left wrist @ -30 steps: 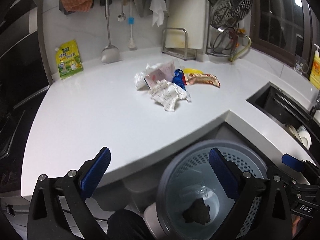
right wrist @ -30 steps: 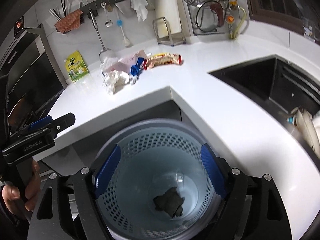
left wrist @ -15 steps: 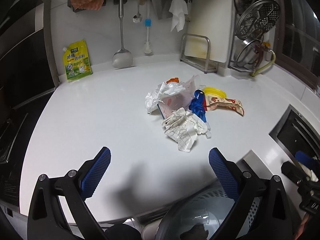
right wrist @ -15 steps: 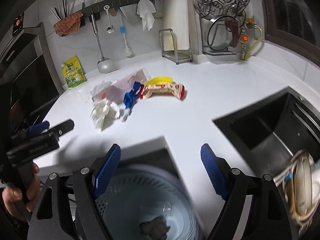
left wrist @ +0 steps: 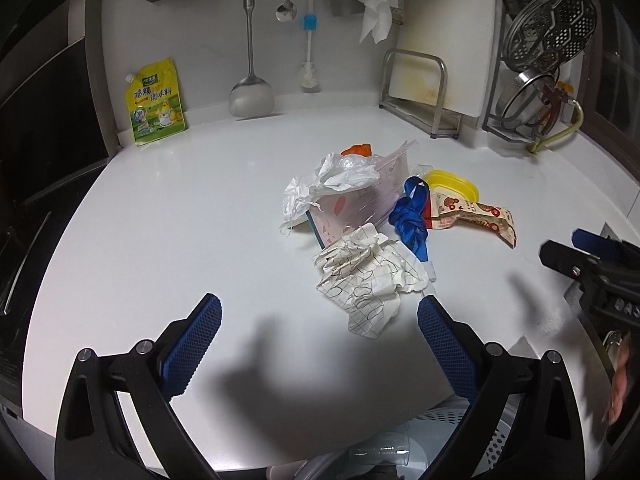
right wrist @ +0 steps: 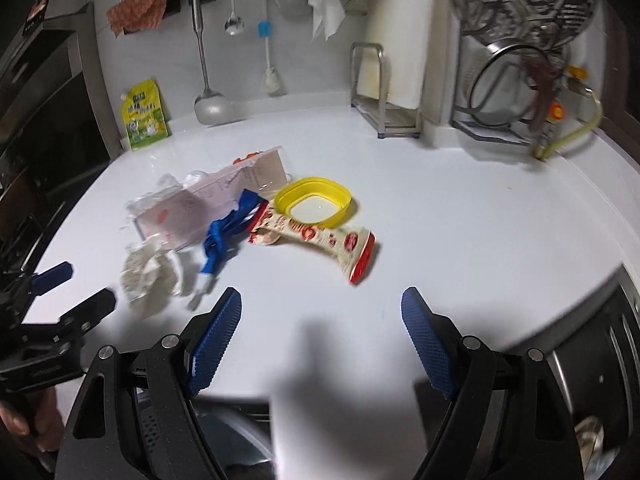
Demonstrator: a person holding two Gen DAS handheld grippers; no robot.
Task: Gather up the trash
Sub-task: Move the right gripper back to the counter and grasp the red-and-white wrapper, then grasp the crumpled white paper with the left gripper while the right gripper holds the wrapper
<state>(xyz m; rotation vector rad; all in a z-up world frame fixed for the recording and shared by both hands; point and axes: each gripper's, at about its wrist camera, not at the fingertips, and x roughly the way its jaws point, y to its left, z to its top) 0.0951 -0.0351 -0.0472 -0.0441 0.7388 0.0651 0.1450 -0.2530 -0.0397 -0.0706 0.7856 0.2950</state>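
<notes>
A: Which of my tools is nearer the trash?

B: Your left gripper [left wrist: 318,338], spread and empty. The crumpled paper [left wrist: 366,278] lies just ahead, right of centre.

A: And the right gripper [right wrist: 320,330]?

B: Also spread, empty. The snack wrapper [right wrist: 320,240] lies beyond, slanting down-right.

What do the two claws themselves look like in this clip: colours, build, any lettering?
Both claws are alike: black triangular finger frames with cut-out openings, silver bolts at the joints, and blue cross-hatched pads. The left claw and right claw show this in their own views. Seen side-on, each body carries pale lettering, too partial or blurred to read. No cables or sleeves are visible.
</notes>
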